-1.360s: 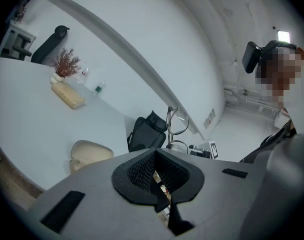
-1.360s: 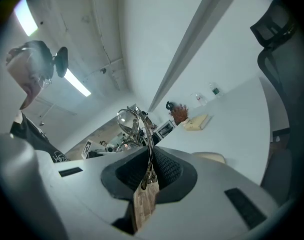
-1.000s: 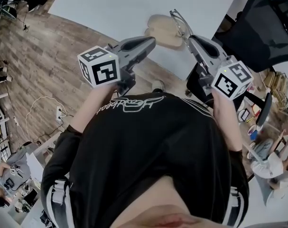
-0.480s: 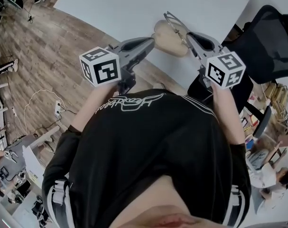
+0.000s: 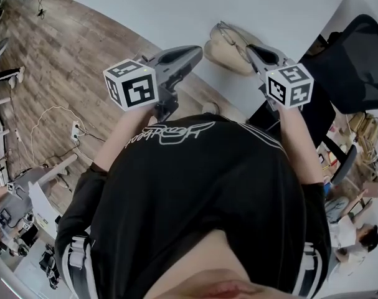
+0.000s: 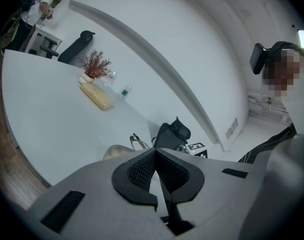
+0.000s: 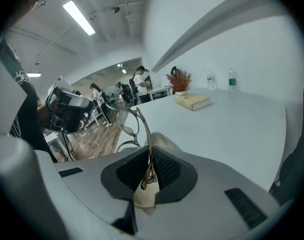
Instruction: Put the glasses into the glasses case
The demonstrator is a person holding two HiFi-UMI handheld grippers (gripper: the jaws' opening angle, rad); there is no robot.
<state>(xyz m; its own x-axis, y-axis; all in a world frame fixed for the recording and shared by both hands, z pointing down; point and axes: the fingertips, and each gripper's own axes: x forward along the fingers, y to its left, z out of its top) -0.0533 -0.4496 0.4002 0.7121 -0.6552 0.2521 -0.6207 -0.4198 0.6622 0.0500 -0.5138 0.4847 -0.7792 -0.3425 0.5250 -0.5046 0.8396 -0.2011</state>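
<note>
While clamping just a thin glasses (image 7: 147, 133) arm, with the glasses case (image 7: 163, 139) beneath the right gripper (image 7: 149, 150) fingers, risks a twisting slip; left gripper (image 6: 156, 151) fingers together.

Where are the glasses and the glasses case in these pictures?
glasses (image 7: 127, 122): right gripper view, on the upper lens.
glasses case (image 5: 225, 56): head view, on its tan outer shell.

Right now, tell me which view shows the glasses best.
Right gripper view: the glasses sit pinched in the right tongs, lens clear. Head view shows them small at the case; left gripper view, a sliver.
</note>
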